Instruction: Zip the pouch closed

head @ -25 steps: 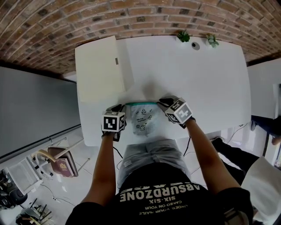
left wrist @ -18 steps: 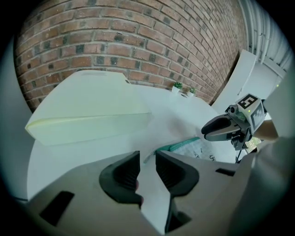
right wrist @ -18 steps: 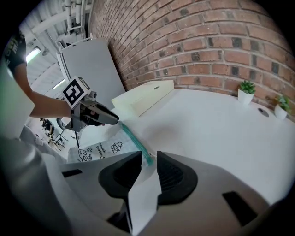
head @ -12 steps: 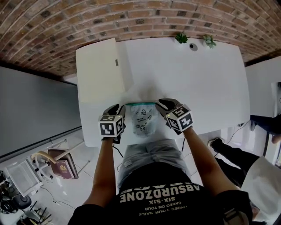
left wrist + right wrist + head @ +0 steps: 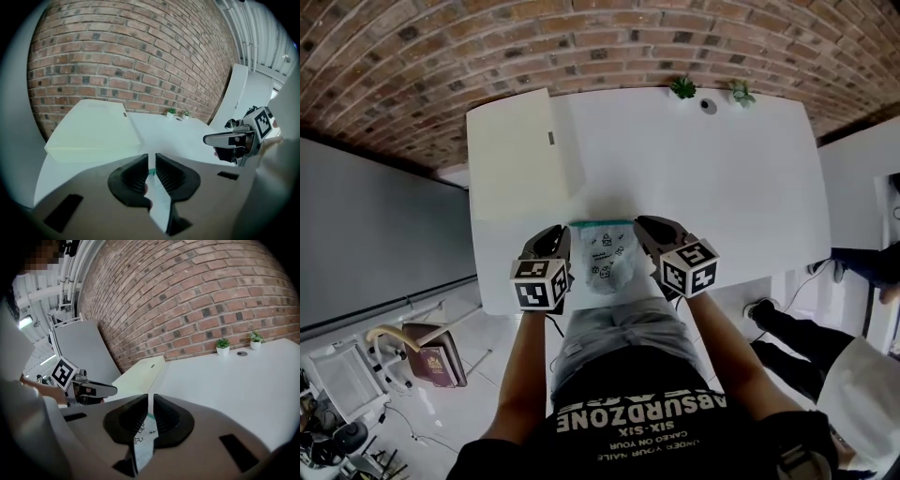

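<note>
Both jaws closing: my left gripper (image 5: 558, 236) pinches the left top corner of the translucent teal-zipped plastic pouch (image 5: 607, 259), my right gripper (image 5: 646, 227) the right corner, by the white table's (image 5: 722, 169) near edge.

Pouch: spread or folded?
Spread: pouch stretches flat between left gripper and right gripper, whose closing jaws each have a top corner between them.

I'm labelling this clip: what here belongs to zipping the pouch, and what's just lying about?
In the job: pouch, left gripper and right gripper, both closing with the pouch's top edge between their jaws.
Lying about: cream box, potted plants, books.
</note>
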Available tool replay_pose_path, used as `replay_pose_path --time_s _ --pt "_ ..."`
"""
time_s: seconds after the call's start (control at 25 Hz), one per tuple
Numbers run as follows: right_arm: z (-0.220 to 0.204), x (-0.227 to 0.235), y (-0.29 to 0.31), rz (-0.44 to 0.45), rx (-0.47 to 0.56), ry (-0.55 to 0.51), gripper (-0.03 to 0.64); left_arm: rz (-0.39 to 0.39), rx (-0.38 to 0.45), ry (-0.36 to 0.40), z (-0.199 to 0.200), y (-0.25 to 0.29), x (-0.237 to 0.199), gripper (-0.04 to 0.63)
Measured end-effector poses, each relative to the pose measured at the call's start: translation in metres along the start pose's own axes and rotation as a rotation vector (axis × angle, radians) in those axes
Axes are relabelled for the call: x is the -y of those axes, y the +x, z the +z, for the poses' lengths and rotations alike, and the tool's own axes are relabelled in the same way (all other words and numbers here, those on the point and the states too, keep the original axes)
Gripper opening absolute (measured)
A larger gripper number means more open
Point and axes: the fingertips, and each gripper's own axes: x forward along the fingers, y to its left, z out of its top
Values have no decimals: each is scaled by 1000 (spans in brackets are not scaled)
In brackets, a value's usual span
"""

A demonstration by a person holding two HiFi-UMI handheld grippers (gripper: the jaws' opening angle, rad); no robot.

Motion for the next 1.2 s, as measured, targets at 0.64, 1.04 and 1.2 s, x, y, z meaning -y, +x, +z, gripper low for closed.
replay_pose_path --time_s 0.64,1.04,1.2 --pt "-3 -63 -23 20 -9 -103 -2 -102 74 54 9 -35 63 5" --pt "1 -75 -33 -3 24 -104 -3 -109 96 89 11 -46 77 5" --pt "-1 -77 -37 -5 29 -99 -3 -114 101 97 12 -47 81 5"
